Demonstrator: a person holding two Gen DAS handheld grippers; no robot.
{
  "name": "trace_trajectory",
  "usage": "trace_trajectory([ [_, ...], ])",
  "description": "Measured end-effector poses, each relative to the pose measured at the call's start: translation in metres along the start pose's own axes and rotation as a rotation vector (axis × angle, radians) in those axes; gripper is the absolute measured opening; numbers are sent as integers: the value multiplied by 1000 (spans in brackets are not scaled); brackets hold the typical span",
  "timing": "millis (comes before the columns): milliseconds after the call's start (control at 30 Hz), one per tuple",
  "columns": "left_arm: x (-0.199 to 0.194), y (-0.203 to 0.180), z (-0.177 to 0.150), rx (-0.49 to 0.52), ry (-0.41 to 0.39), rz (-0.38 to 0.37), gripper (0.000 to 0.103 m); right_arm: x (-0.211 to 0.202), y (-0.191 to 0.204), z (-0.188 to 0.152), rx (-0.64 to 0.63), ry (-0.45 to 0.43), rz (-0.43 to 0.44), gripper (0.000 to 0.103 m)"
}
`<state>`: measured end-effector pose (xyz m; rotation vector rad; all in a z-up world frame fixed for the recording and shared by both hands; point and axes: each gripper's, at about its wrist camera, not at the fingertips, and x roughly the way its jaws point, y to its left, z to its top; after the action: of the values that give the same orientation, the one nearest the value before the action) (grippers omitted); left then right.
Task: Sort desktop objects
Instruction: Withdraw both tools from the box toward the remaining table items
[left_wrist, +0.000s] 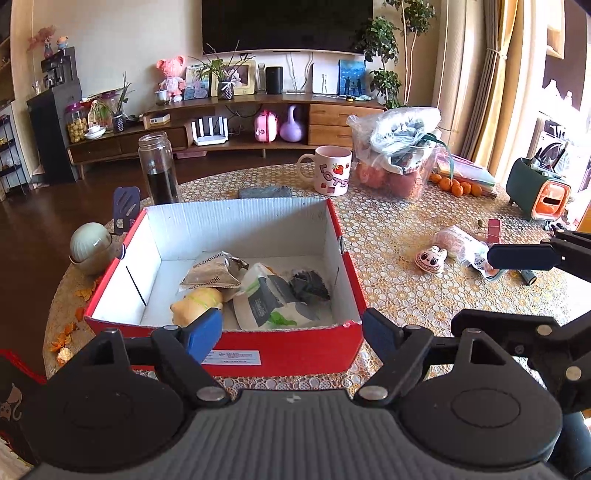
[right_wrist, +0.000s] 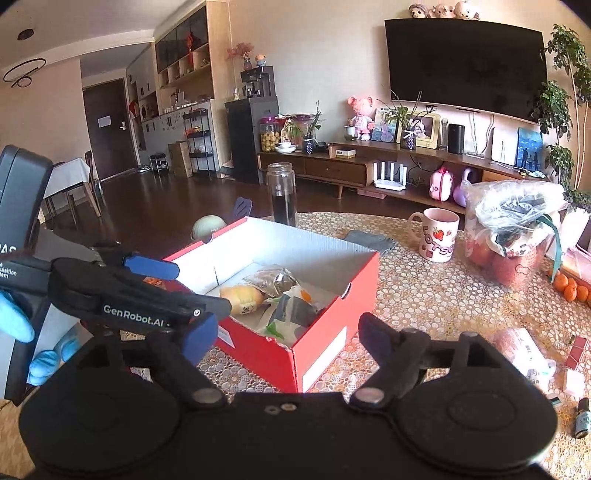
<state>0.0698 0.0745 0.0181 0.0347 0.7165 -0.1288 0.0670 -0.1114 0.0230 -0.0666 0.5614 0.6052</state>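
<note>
Two grippers: both over the near edge of the table, neither holding anything.
Left gripper: fingers spread wide, hovering at the near wall of the red box; also seen from the right wrist beside the box's left corner, held by a blue-gloved hand.
Right gripper: fingers wide apart, nothing between them, aimed at the box's near corner; one blue fingertip visible in the left view, above the loose items on the right.
Red box: open, white inside, resting on the patterned tablecloth.
Inside box: yellow plush toy at the near left, brown foil packet behind it, white pouch with green print in the middle, dark crumpled item at the right wall.
Outside box, right: small white bunny figure, just beside a clear-wrapped pink packet; red-and-pink carton and small dark bottle nearby.
Behind box: glass bottle with dark liquid, pink mug, bagged fruit, tangerines.
</note>
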Motion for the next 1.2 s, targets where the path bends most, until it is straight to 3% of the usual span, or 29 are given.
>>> trace_trajectory([
  [300, -2, -23, -19, -6, 15, -47, 87, -25, -20, -26, 25, -28, -58, 86],
  [500, -1, -48, -24, 13, -3, -75, 102, -43, -38, -42, 74, -45, -112, 87],
  [1200, 41, -142, -11, 124, 1, -207, 102, -100, -124, -96, 234, -44, -347, 87],
])
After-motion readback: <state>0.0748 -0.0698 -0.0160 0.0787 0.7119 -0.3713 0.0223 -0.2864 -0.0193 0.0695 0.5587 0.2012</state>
